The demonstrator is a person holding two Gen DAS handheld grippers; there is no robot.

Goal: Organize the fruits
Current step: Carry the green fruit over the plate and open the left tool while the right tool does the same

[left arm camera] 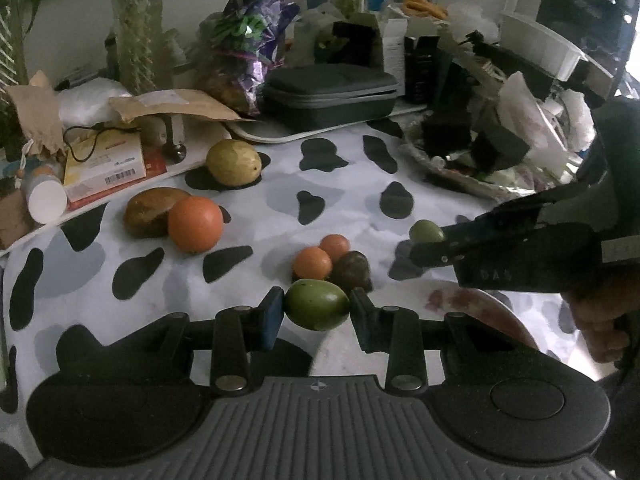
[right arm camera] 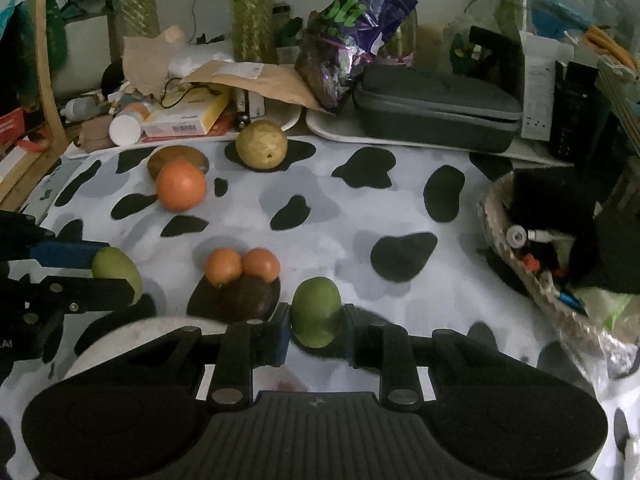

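The right gripper [right arm camera: 316, 330] is clamping a green fruit [right arm camera: 316, 312] between its pads above the cow-print cloth [right arm camera: 360, 216]. At the left edge, the left gripper [right arm camera: 96, 276] is gripping another green fruit [right arm camera: 114, 268], near two small oranges [right arm camera: 242, 266].

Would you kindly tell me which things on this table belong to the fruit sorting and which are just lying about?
Belongs to the job:
- green fruit in the left gripper
- green fruit in the right gripper
- two small oranges
- dark fruit
- big orange
- yellow fruit
- plate

Just lying about:
- grey case
- purple bag
- cluttered basket
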